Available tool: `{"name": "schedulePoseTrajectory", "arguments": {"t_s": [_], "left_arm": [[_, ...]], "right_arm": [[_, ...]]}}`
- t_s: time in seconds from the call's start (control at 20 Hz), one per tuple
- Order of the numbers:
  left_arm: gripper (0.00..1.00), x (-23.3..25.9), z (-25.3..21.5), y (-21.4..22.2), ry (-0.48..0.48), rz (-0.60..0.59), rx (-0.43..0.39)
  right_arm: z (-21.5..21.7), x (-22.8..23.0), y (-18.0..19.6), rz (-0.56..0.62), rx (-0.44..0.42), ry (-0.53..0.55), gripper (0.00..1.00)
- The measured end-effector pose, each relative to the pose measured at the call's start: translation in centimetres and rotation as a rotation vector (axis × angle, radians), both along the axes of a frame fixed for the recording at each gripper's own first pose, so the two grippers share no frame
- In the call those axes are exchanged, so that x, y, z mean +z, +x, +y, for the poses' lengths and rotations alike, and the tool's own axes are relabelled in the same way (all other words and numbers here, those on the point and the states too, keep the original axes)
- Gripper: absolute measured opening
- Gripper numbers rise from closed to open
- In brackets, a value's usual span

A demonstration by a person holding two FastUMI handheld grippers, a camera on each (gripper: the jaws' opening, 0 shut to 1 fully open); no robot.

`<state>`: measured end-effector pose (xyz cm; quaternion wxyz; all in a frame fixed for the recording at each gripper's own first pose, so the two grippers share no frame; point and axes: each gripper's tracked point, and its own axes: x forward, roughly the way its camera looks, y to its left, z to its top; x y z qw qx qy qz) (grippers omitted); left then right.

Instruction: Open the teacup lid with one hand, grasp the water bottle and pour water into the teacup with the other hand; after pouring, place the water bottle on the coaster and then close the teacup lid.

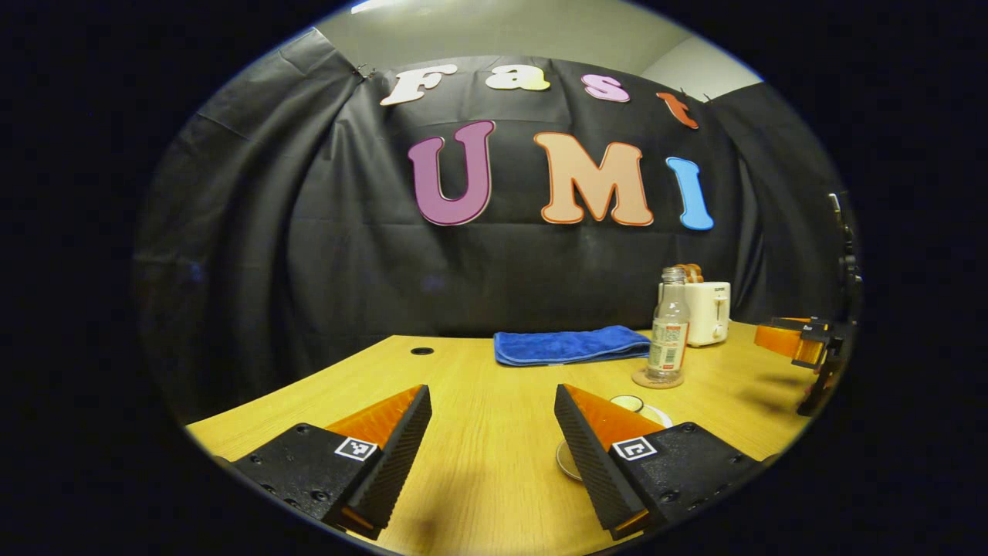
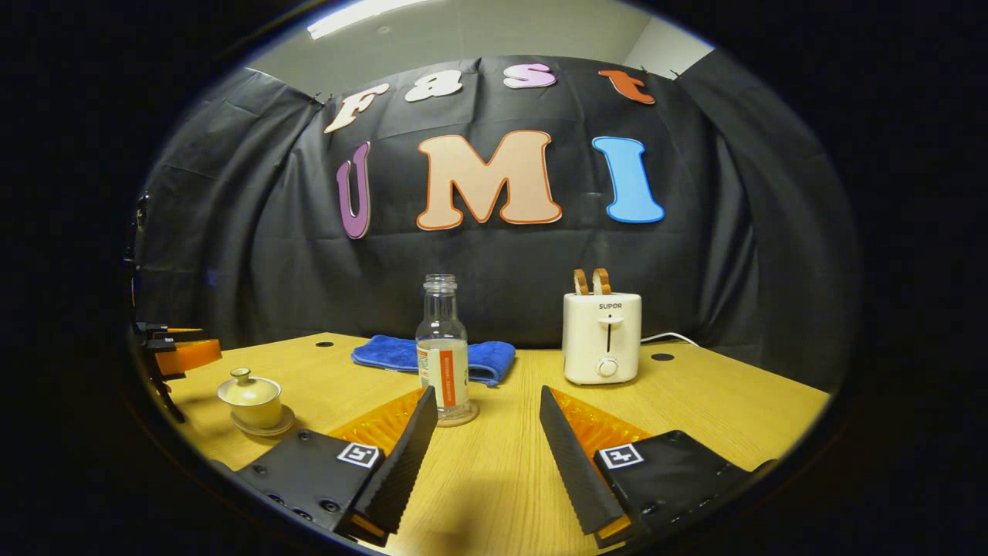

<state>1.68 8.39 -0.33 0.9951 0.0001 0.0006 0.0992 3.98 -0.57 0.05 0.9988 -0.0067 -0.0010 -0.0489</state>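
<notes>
1. On our left side, the left gripper [image 1: 492,432] hangs low over the wooden worktop [image 1: 478,386]. Its fingers are spread wide apart and hold nothing.
2. The teacup [image 2: 252,400] sits on its saucer [image 2: 264,424] with the lid [image 2: 248,386] on. In the left gripper view it peeks out just behind that gripper's right-hand finger, so it is very near and a bit to the right of the gap.
3. We think the left gripper is the nearer one to the teacup, so it should lift the lid. The little knob on top points straight up.
4. Next comes the water bottle [image 2: 442,347]. It stands straight up on a round coaster [image 2: 461,418], with no cap on and water in the lower part.
5. Behind the bottle lies a folded blue towel [image 2: 401,354], and further right a white toaster [image 2: 601,337] with two slices of bread sticking up.
6. The right gripper [image 2: 482,440] is also wide open and empty. In the right gripper view the bottle stands just ahead, a little to the left of the gap, close by the left-hand finger.
7. We think the right gripper is the nearer one to the bottle. It needs a small shift left, then straight ahead, so that the tall bottle goes between the fingers.
8. No step of the task looks done yet.
</notes>
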Motion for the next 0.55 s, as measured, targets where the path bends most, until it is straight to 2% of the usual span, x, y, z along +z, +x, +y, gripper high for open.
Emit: {"name": "schedulePoseTrajectory", "arguments": {"t_s": [0.25, 0.3, 0.4, 0.55], "left_arm": [[0.94, 0.0, 1.3, 0.1, 0.002, -0.001, 0.072], [0.94, 0.1, 1.3, 0.1, 0.002, -0.002, 0.073], [0.94, 0.0, 1.3, 0.0, 0.001, -0.003, 0.073], [0.94, 0.0, 1.3, 0.0, 0.001, -0.003, 0.073]], "right_arm": [[-0.3, 0.1, 0.0, -0.001, -0.014, -0.001, 0.87], [-0.4, 0.0, 0.0, -0.001, -0.016, 0.000, 0.83], [-0.2, 0.0, -0.1, 0.000, -0.010, -0.001, 0.87], [-0.3, 0.0, -0.1, -0.002, -0.011, 0.000, 0.87]]}}
